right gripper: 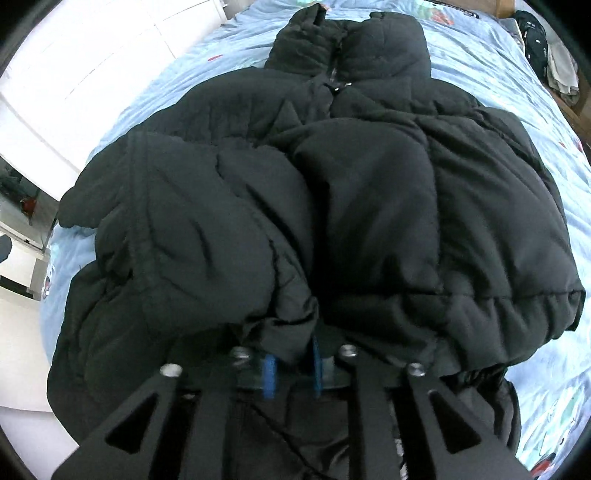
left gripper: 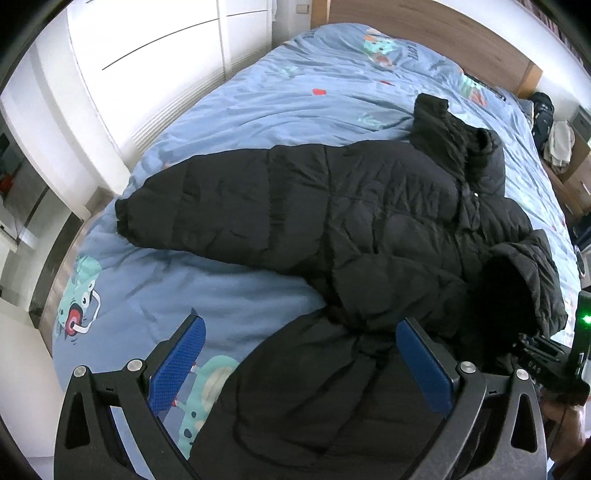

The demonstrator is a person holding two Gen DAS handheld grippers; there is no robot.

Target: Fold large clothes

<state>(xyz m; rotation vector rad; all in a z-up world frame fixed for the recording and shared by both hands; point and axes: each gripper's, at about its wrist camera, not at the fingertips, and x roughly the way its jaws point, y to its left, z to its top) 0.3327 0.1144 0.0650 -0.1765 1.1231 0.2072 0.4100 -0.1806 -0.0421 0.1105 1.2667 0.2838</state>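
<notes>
A black puffer jacket (left gripper: 369,221) lies on the blue bedspread (left gripper: 295,92), collar toward the headboard, one sleeve (left gripper: 207,206) stretched out to the left. My left gripper (left gripper: 299,332) is open, its blue pads (left gripper: 177,365) spread above the jacket's lower hem. In the right wrist view the jacket (right gripper: 369,184) fills the frame, bunched and partly folded over. My right gripper (right gripper: 291,365) is shut on a fold of the jacket's fabric, its blue pads (right gripper: 269,373) nearly touching. The right gripper's body also shows in the left wrist view (left gripper: 546,354), beside a lifted cuff.
The bedspread (right gripper: 517,92) has cartoon prints. A white wardrobe (left gripper: 147,48) stands along the bed's left side. A wooden headboard (left gripper: 424,26) is at the far end. A dark bag (left gripper: 543,114) and light clothes (left gripper: 559,144) sit by a nightstand at the right.
</notes>
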